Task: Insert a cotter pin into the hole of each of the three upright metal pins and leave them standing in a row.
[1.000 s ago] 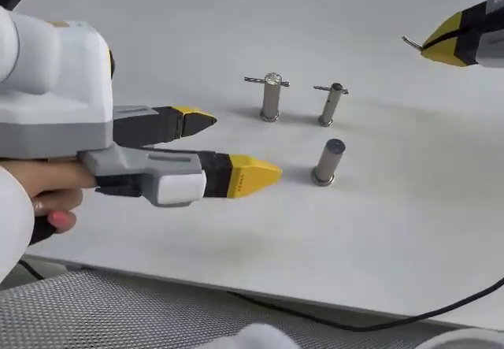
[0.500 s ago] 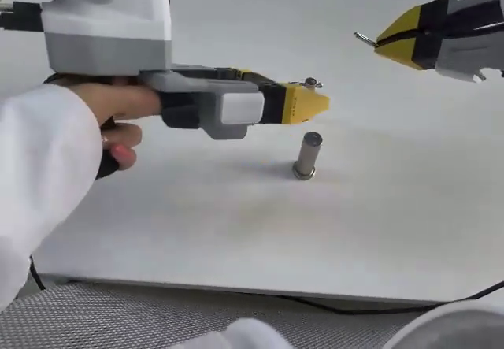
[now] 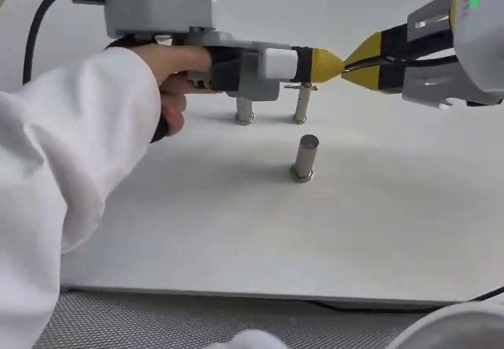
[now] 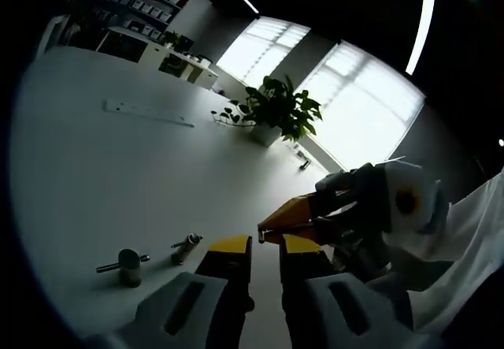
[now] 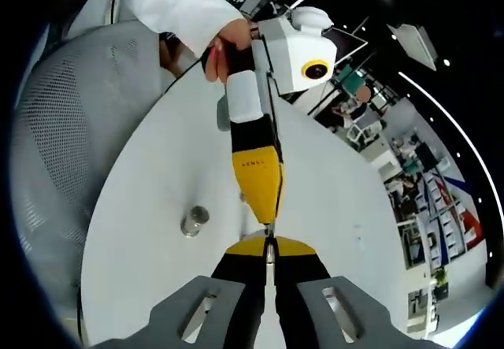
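White bench (image 3: 236, 231), sunlit office (image 4: 354, 113): R claw (image 3: 350, 67) pinches cotter pin (image 5: 268, 237), L claw (image 4: 265, 245) slightly parted.

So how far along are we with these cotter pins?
Two done: the thicker rear pin and the thinner rear pin each carry a cotter pin crosswise. In hand: the right gripper is shut on the third cotter pin, tip to tip with the left gripper. To do: the front pin has none and stands out of row.

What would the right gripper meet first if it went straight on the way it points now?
The left gripper: its yellow tips face the right gripper and its cotter pin head-on, seemingly almost touching.
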`<state>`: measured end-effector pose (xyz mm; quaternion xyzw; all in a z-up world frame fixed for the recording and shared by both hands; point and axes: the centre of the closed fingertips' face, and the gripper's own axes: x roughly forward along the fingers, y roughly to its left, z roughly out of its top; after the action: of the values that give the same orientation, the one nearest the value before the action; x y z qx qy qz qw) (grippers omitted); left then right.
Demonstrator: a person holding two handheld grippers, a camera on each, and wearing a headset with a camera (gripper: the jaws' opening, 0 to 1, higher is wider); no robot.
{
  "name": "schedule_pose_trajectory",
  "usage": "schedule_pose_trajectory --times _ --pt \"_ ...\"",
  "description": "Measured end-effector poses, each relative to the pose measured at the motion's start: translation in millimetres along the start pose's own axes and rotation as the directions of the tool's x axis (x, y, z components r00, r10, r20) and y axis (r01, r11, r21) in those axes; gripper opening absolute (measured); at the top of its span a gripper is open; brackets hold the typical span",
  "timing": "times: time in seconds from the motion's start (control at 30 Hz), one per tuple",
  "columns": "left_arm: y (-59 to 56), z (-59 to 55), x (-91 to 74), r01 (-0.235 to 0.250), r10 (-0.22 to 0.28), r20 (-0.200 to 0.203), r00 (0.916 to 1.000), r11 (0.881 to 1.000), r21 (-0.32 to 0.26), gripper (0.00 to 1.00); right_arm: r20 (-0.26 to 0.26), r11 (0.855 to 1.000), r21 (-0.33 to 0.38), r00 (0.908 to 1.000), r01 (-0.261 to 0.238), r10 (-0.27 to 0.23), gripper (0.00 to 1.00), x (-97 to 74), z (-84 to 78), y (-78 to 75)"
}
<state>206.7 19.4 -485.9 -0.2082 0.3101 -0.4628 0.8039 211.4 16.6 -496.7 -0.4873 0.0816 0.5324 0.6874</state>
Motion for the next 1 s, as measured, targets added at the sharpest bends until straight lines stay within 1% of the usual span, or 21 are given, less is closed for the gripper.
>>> schedule_pose_trajectory --times 0.03,0.07,0.13,0.2,0.27,0.4,0.53,0.6,0.63,0.67,0.7,0.73,0.87,1.0 --pt "0.7 0.0 1.0 -0.003 0.003 0.0 1.0 1.0 0.002 0.09 -0.006 1.0 -0.025 1.0 -0.005 0.005 0.0 0.1 -0.2 0.8" --pt "0.9 -0.3 2.9 -0.002 0.002 -0.002 1.0 1.0 0.005 0.08 -0.001 1.0 -0.013 1.0 0.0 0.0 0.0 0.2 0.6 0.7" --pt "1.6 -1.3 4.5 0.0 0.0 -0.011 0.9999 1.0 0.009 0.03 0.004 1.0 -0.005 1.0 -0.005 0.005 0.0 0.5 1.6 2.1" --pt "3.5 -1.0 5.7 -0.005 0.005 -0.012 0.9999 1.0 0.011 0.01 0.001 1.0 -0.02 1.0 -0.003 0.003 0.0 0.6 2.2 3.5" --pt "5.9 -0.4 7.1 -0.001 0.001 -0.016 0.9999 1.0 0.003 0.01 0.003 1.0 -0.014 1.0 -0.006 0.006 0.0 0.3 1.7 4.4" --pt "4.0 -2.5 8.6 0.002 -0.002 -0.024 0.9997 1.0 0.005 0.01 0.002 1.0 -0.014 1.0 -0.004 0.004 0.0 0.3 1.0 4.8" --pt "5.2 -3.1 10.3 0.004 -0.004 -0.032 0.9995 1.0 0.003 0.01 0.001 1.0 -0.014 1.0 -0.006 0.006 0.0 0.1 0.7 5.7" --pt "2.5 -5.1 10.1 0.005 -0.005 -0.033 0.9994 1.0 0.022 0.01 0.002 1.0 -0.009 1.0 -0.008 0.008 0.0 -0.1 0.8 6.7" --pt "-0.8 -6.6 9.4 0.005 -0.004 -0.031 0.9995 1.0 0.03 0.01 0.004 1.0 -0.004 1.0 -0.008 0.008 0.0 -0.5 2.7 7.4" --pt "-2.3 -7.2 8.9 0.005 -0.004 -0.03 0.9995 1.0 0.03 0.01 0.006 1.0 0.003 1.0 -0.006 0.006 0.0 -0.8 3.0 7.4" --pt "-3.2 -7.4 8.5 0.007 -0.006 -0.032 0.9995 1.0 0.027 0.01 0.014 1.0 0.021 0.9999 -0.01 0.01 0.0 -1.2 3.3 7.8" --pt "-3.5 -7.5 8.3 0.008 -0.007 -0.032 0.9995 1.0 0.025 0.01 0.015 1.0 0.024 0.9998 -0.01 0.009 0.0 -1.4 3.4 7.7" --pt "-7.3 -8.8 6.9 0.012 -0.012 -0.032 0.9994 1.0 0.017 0.02 0.015 1.0 0.021 0.9999 -0.003 0.003 0.0 -2.3 2.1 7.3" --pt "-10.9 -12.5 4.5 0.024 -0.024 -0.047 0.9986 1.0 -0.015 0.02 0.019 1.0 0.01 0.9998 -0.003 0.003 0.0 -2.9 4.4 9.0"
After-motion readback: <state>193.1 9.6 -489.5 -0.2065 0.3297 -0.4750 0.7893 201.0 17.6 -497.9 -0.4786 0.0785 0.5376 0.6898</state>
